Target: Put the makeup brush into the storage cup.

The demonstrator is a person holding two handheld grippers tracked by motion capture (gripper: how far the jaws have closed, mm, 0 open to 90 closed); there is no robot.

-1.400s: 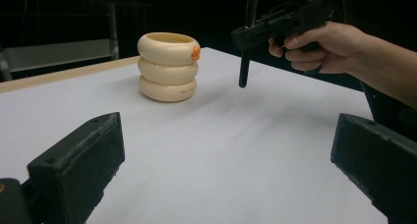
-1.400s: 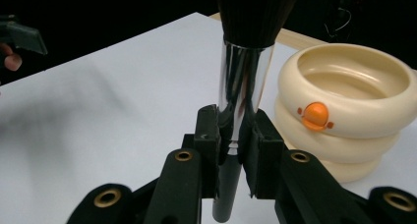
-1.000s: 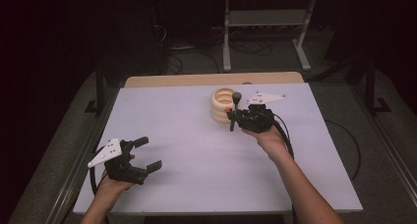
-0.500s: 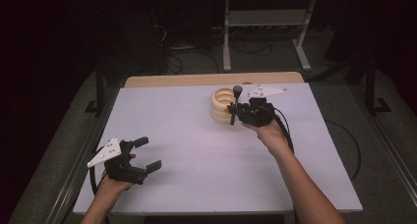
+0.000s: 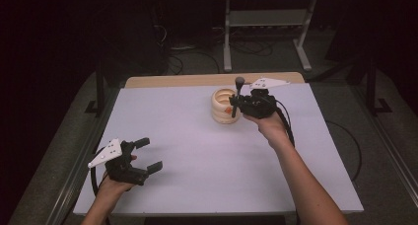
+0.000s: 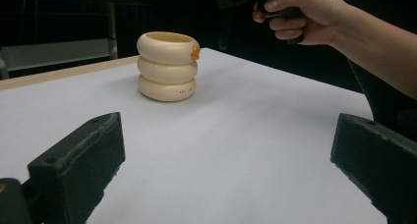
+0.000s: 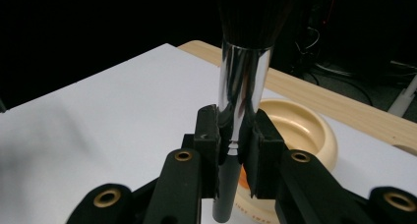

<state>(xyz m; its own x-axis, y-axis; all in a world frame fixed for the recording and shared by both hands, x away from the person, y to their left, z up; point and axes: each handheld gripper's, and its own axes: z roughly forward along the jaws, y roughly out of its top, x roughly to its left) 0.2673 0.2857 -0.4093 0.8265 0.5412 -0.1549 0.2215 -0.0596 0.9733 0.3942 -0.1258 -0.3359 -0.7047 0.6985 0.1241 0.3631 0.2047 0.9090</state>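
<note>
We've got the white table (image 5: 197,166) w/ the cream ribbed holder (image 5: 224,105) standing upright toward its far edge; L gripper (image 5: 148,156) sits idle well back from the holder, near edge, jaws wide apart and empty. R gripper (image 5: 235,104) is clamped on the makeup brush (image 7: 241,86) just below the chrome ferrule, bristles up, handle hanging over the holder's right rim, prob so it goes in or comes out vertical w/o tipping it. Holder has an orange mark (image 6: 195,52) at the rim + small print on the bottom ring, too small to read.

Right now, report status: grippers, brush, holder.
Right gripper shut on brush, upright beside the holder's rim. Left gripper open, jaws wide, resting near table corner. Cream ringed holder standing upright. Nothing in the way.
</note>
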